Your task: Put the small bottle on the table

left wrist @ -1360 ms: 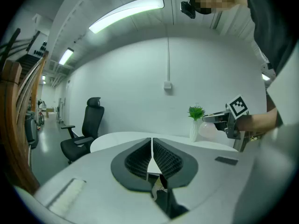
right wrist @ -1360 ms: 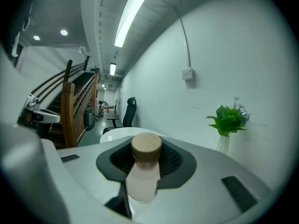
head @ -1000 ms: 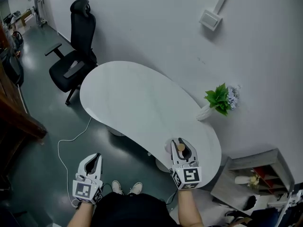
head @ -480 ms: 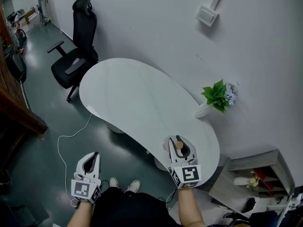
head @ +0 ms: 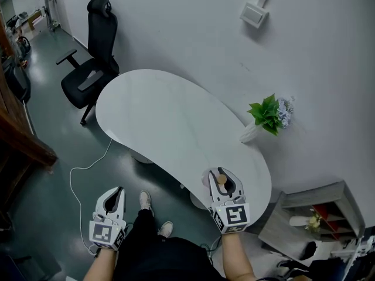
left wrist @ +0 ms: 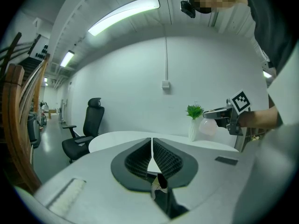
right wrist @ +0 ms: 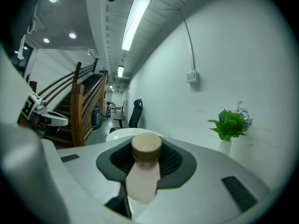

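Observation:
My right gripper (head: 221, 180) is shut on a small pale pink bottle with a wooden cap (right wrist: 145, 164). In the head view the bottle's cap (head: 222, 180) shows between the jaws, above the near right end of the white oval table (head: 164, 122). My left gripper (head: 113, 199) is shut and empty, low on the left, off the table over the floor. In the left gripper view its jaws (left wrist: 152, 158) meet tip to tip, and the right gripper with the bottle (left wrist: 209, 126) shows at the right.
A white vase with a green plant (head: 266, 117) stands at the table's far right edge by the wall. A black office chair (head: 88, 69) is beyond the table's left end. A low shelf (head: 316, 215) sits right. A cable (head: 76, 180) lies on the floor.
The head view has shifted slightly. One of the person's feet has stepped forward toward the table. The right gripper still holds the bottle in about the same spot.

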The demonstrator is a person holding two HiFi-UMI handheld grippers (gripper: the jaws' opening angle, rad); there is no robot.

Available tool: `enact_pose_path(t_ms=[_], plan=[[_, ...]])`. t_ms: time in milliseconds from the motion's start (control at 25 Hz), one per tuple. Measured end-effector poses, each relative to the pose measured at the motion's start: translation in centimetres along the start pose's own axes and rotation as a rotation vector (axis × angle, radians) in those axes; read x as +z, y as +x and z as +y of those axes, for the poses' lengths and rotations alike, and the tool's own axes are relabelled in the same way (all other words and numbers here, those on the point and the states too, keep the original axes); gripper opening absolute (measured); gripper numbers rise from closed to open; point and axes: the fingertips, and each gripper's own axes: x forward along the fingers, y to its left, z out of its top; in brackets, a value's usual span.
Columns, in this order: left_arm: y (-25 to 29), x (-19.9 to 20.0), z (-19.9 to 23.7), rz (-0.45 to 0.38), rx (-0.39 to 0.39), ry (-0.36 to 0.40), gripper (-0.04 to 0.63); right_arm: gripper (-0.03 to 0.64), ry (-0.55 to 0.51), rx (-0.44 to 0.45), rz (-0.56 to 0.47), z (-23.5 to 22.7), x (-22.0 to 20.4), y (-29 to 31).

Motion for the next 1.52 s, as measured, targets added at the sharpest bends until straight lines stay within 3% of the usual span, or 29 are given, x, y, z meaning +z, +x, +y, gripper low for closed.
enact_pose_path(t_ms=[280,1000,1320,1520], plan=[[6.0,0.3,1.6,0.004,-0.091,-0.010,0.014,0.103,0.011,-0.052,0.018,-1.3,0.9,2.6],[20.6,4.6,11.7,-0.001,-0.263,-0.007,0.014,0.103,0.008,-0.188,0.072,-2.5,4.9,13.7],[23.8,5.1,11.0,0.002,-0.307,0.000,0.014,0.103,0.027,-0.156,0.071,-2.6,5.1,17.2],[24.2,6.2,11.1,0.024,-0.261,0.013,0.014,0.103,0.013,-0.118,0.048,-3.5,5.5,18.4]])
